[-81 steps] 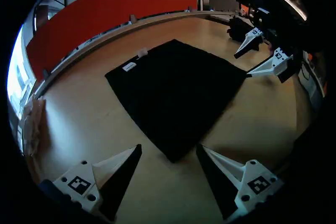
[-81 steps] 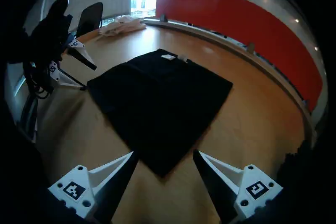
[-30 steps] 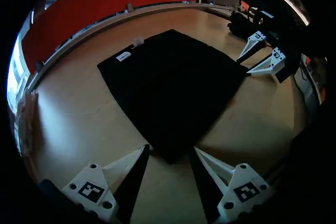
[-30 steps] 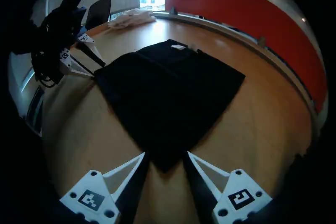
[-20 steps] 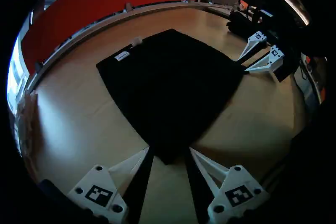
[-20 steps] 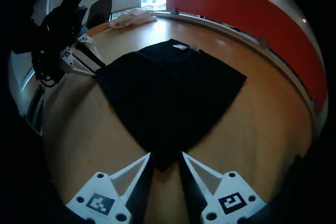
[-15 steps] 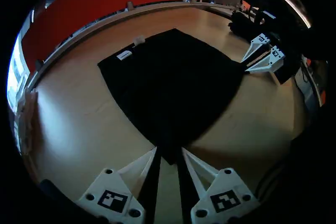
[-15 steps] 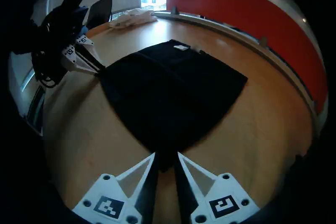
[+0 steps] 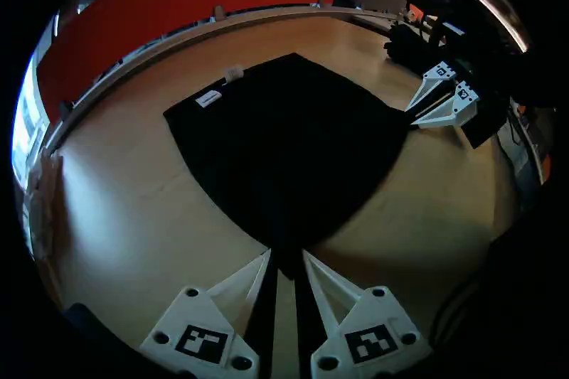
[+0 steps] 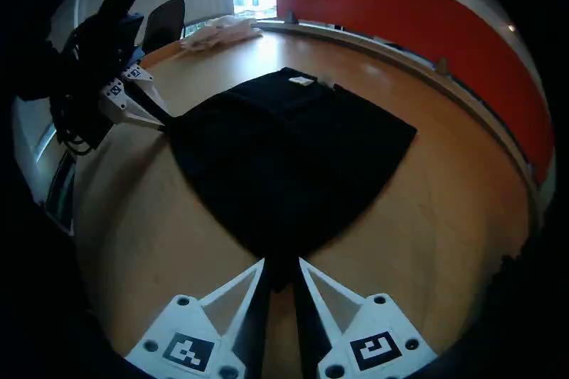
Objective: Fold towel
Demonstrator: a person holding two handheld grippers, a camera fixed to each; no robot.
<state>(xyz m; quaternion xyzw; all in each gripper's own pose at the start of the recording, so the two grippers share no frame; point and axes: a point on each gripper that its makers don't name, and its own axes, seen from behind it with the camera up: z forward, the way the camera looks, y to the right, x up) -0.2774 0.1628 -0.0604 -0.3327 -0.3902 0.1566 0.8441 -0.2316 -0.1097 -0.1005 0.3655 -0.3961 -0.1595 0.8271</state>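
- The left gripper (image 9: 284, 272) is pinching one corner of the black towel (image 9: 284, 137), with both fingers pressing on the cloth.
- The right gripper (image 10: 282, 272) is clamping the neighbouring corner likewise.
- The towel is lying flat on the wooden table (image 9: 128, 194), spreading out ahead of both grippers.

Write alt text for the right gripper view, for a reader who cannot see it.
The right hand-held gripper pinches the near corner of a black rectangular cloth towel spread on a light brown wooden table. At the left, the left hand-held gripper pinches another corner; a long red wall panel stands behind the table.
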